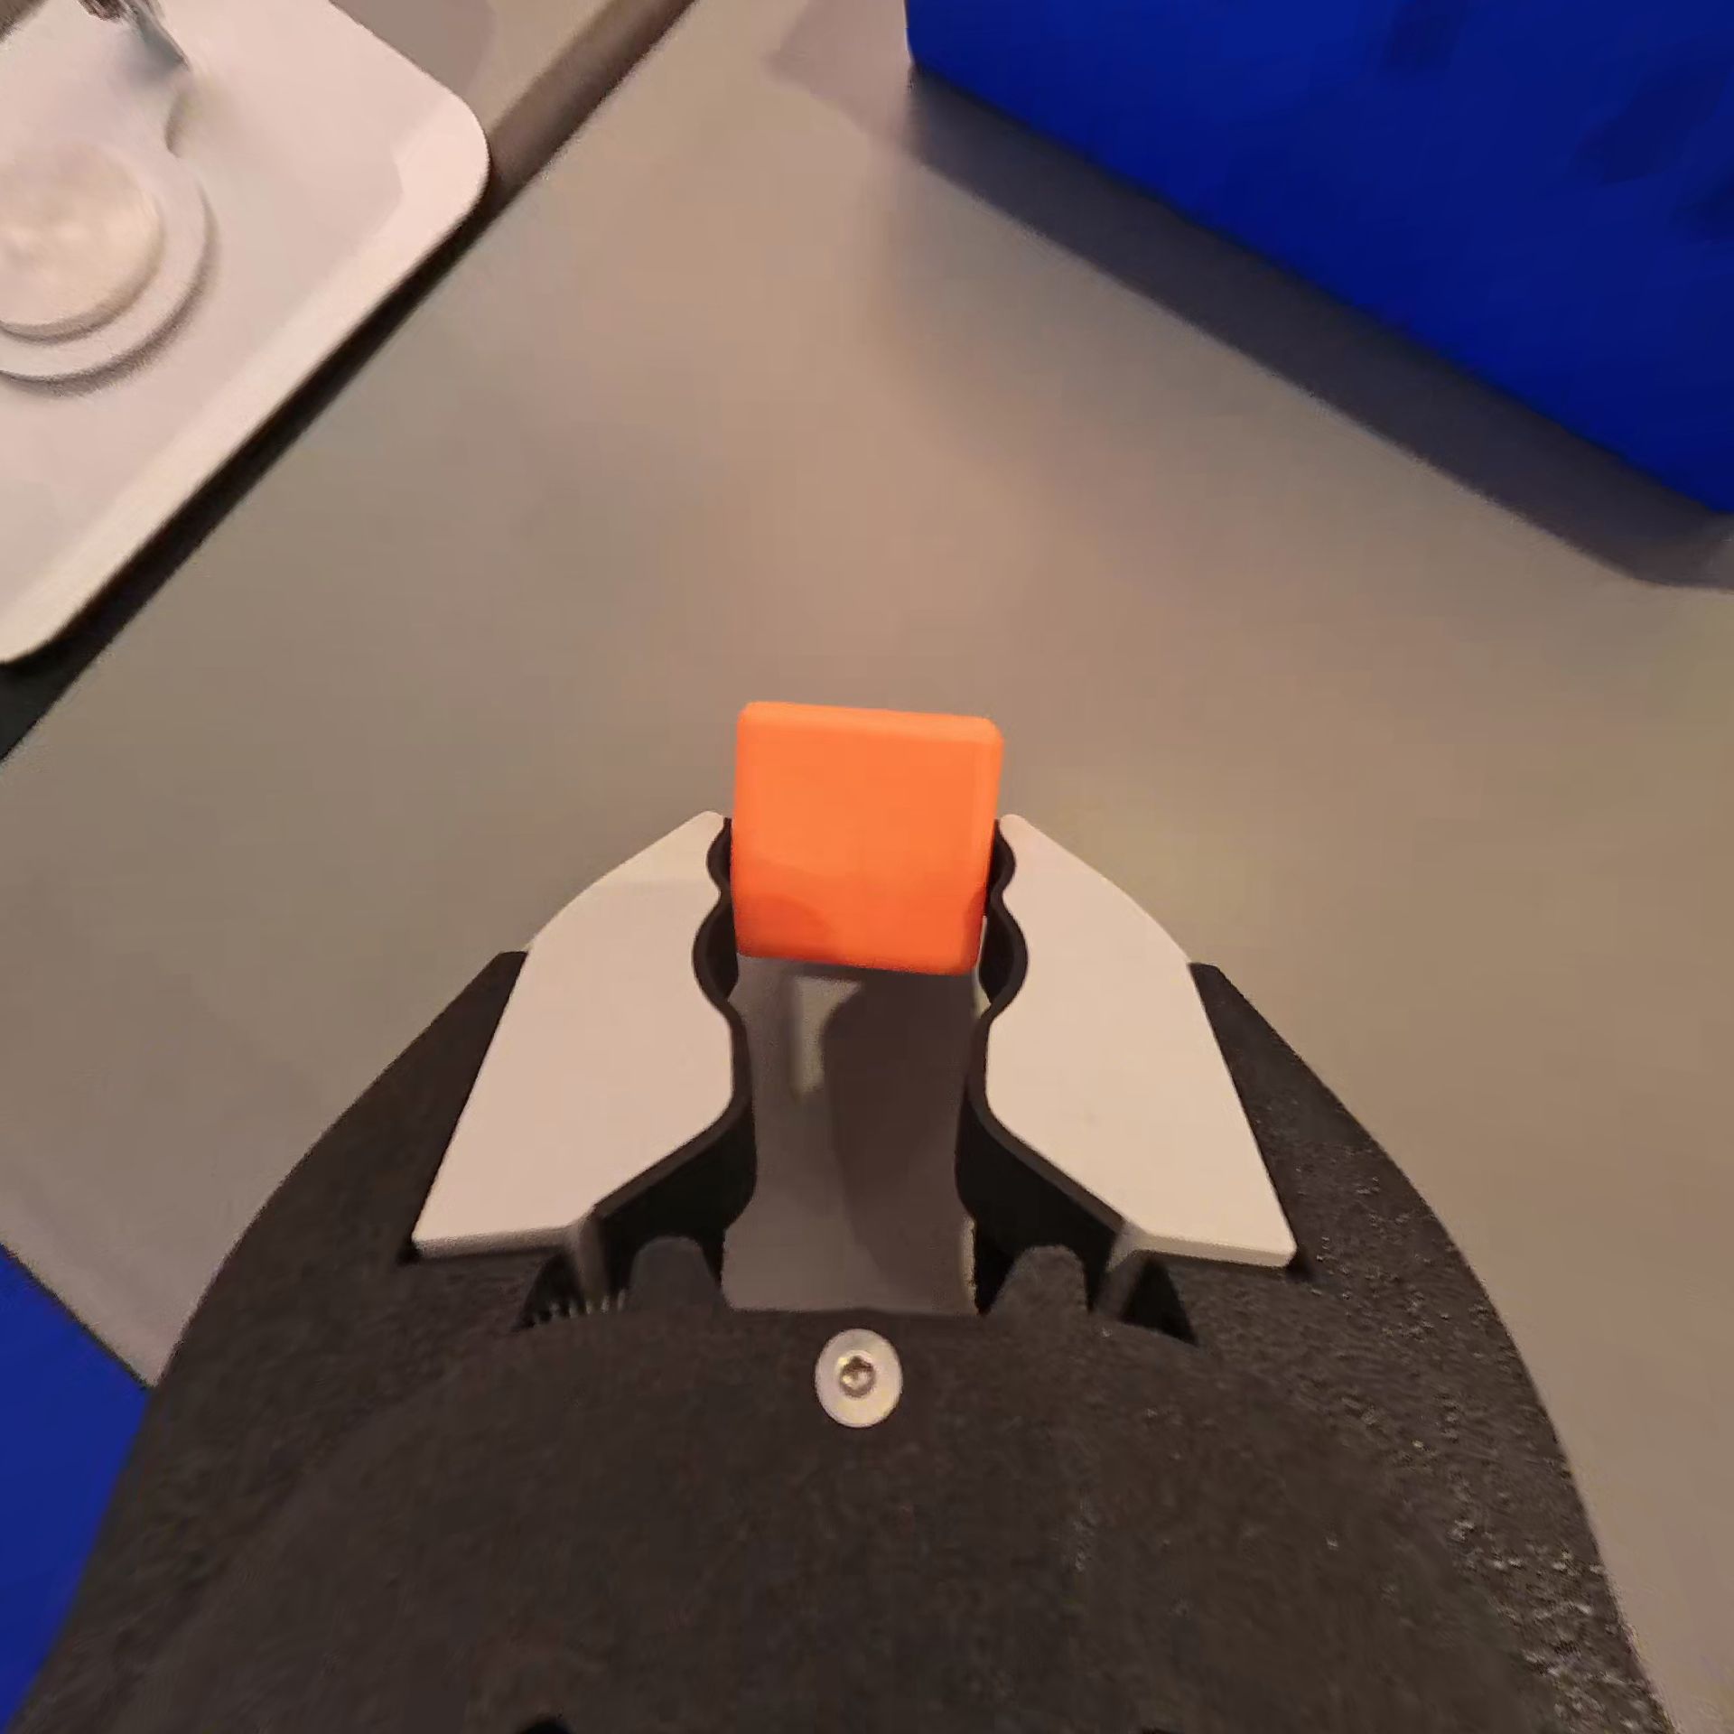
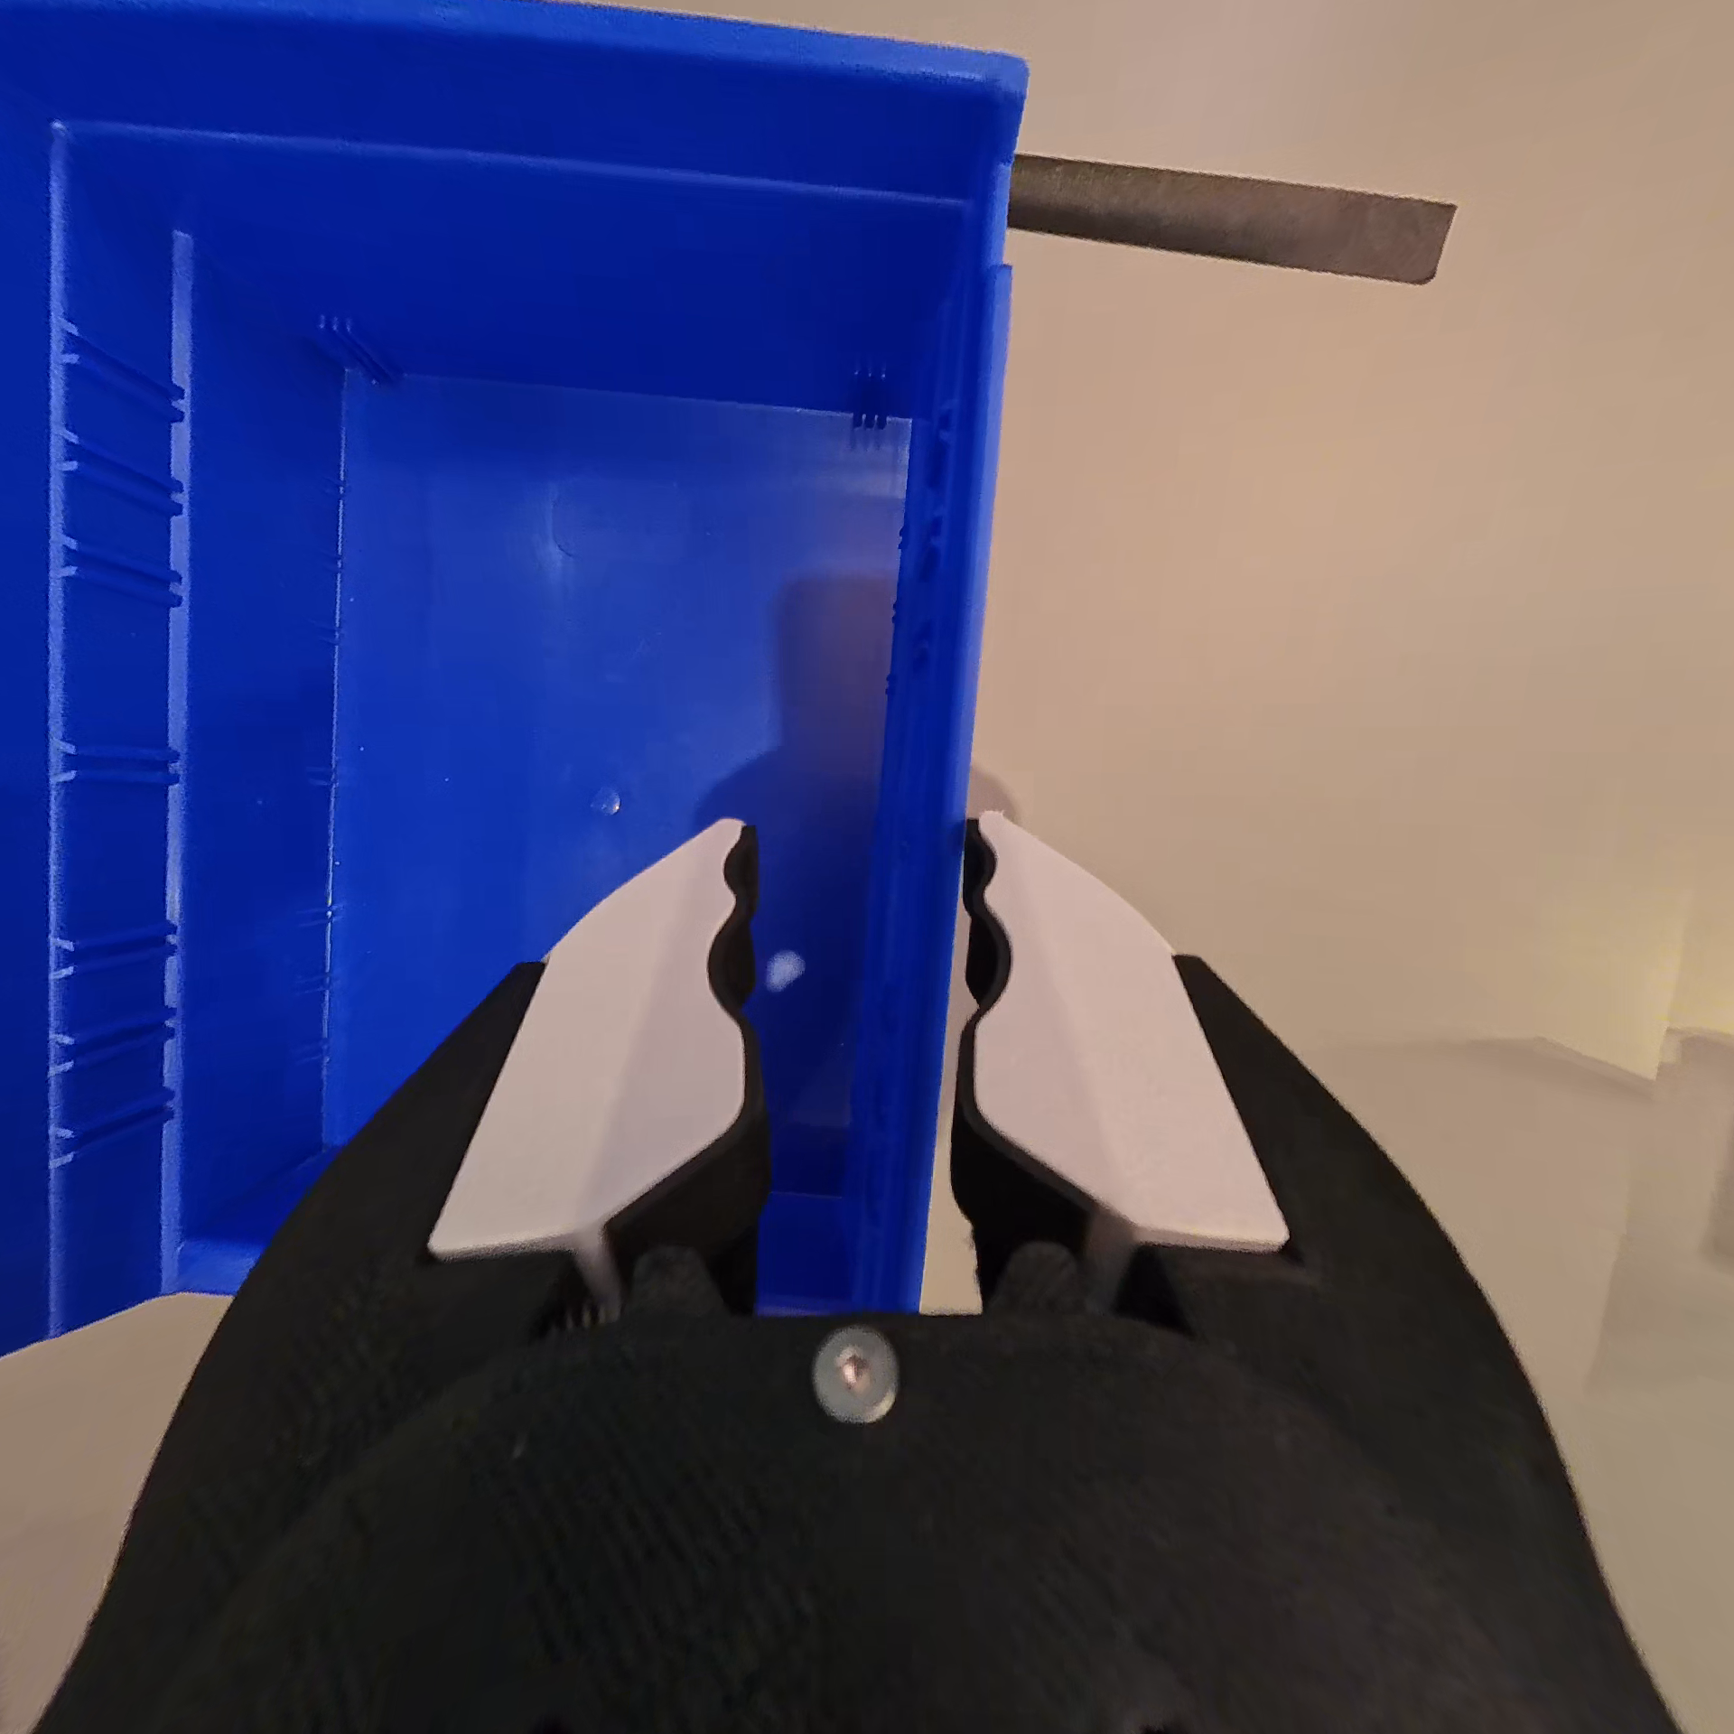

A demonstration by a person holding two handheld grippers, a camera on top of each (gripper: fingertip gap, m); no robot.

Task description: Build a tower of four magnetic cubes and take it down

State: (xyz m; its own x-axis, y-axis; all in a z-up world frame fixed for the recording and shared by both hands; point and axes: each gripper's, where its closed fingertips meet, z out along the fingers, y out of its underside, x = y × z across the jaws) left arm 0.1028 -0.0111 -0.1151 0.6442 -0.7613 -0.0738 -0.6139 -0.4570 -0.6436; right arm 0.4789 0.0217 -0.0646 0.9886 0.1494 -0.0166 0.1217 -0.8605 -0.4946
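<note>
My left gripper (image 1: 861, 824) is shut on an orange cube (image 1: 859, 873), pinched by its sides between the fingertips and held above the grey table (image 1: 751, 469). My right gripper (image 2: 863, 826) is open and empty. It hovers over the right wall of a blue plastic bin (image 2: 582, 281), with one finger over the bin's inside and the other outside it. The part of the bin floor that shows holds no cubes. No other cube shows in either view.
The blue bin also shows at the top right of the left wrist view (image 1: 1361, 188). A white tray (image 1: 375, 188) with a clear round dish (image 1: 84, 235) lies at the top left. Something blue (image 1: 56, 1464) sits at the lower left edge. A dark strip (image 2: 1220, 216) sticks out beyond the bin.
</note>
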